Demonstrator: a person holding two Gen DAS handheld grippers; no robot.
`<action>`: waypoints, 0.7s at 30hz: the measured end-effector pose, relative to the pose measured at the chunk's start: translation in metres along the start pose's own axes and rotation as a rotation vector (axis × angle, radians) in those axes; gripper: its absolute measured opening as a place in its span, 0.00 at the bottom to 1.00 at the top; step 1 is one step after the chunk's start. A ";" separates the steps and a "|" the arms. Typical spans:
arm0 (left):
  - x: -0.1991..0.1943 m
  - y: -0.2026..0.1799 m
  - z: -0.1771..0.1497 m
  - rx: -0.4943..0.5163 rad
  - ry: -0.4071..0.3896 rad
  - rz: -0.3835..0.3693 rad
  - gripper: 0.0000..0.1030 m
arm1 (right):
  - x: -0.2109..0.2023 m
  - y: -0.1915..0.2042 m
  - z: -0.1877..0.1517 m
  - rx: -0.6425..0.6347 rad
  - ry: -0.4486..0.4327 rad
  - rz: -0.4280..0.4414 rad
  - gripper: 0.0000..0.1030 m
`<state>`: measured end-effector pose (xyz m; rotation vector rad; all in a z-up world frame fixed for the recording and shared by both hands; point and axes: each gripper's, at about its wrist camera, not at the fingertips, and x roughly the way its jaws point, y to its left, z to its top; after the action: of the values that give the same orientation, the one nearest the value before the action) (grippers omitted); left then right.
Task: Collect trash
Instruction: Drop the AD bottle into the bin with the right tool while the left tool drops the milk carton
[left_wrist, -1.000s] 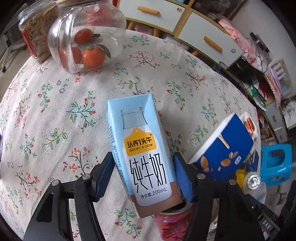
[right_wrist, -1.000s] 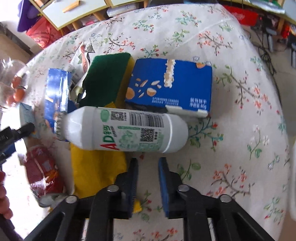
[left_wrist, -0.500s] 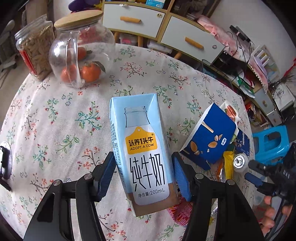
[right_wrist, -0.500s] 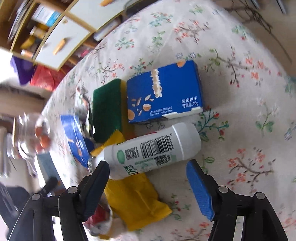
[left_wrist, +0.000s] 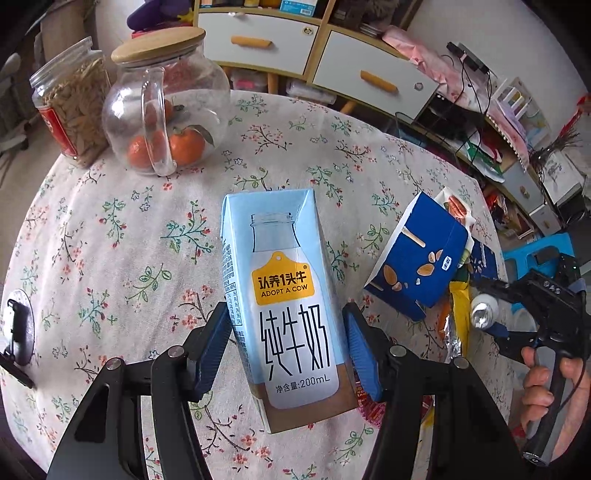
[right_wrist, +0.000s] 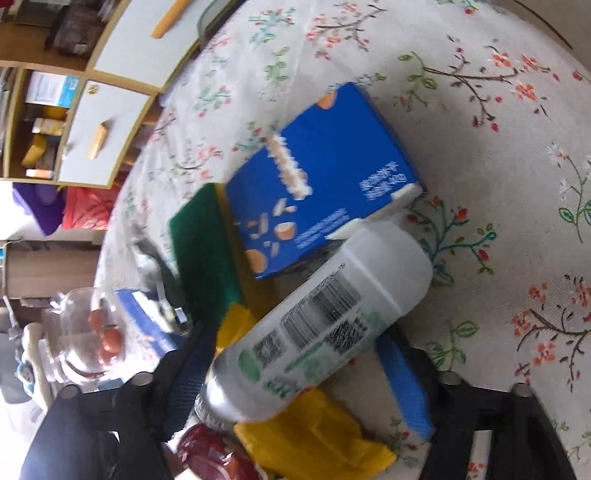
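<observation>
White plastic, a yoghurt-drink bottle (right_wrist: 321, 332) lies on the flowered desk (right_wrist: 498, 184) between the spread fingers of the right tool (right_wrist: 295, 384), its long axis slanting across the gap, foil-capped end nearest the tool; whether the pads touch it yet cannot be told. Half a second ago the bottle lay farther ahead of the tool. The left tool (left_wrist: 288, 347) stays clamped on the pale-blue milk carton (left_wrist: 284, 302).

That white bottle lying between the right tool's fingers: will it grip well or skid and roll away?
The white bottle is a smooth cylinder lying on its side, so it will probably roll if nudged. It rests partly on a yellow wrapper, which may slide underneath. The right tool straddles it crosswise, which should hold.
</observation>
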<state>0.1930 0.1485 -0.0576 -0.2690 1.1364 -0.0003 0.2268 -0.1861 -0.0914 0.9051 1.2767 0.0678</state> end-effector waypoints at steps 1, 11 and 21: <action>-0.001 0.000 -0.001 0.001 0.000 -0.002 0.62 | 0.001 -0.002 0.000 0.001 0.002 -0.004 0.54; -0.022 -0.002 -0.008 0.009 -0.026 -0.047 0.62 | -0.020 -0.001 -0.012 -0.102 -0.034 -0.026 0.41; -0.043 -0.023 -0.021 0.049 -0.057 -0.100 0.62 | -0.062 -0.010 -0.023 -0.187 -0.098 -0.042 0.41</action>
<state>0.1592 0.1282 -0.0223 -0.2805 1.0635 -0.1080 0.1827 -0.2122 -0.0490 0.7126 1.1766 0.1069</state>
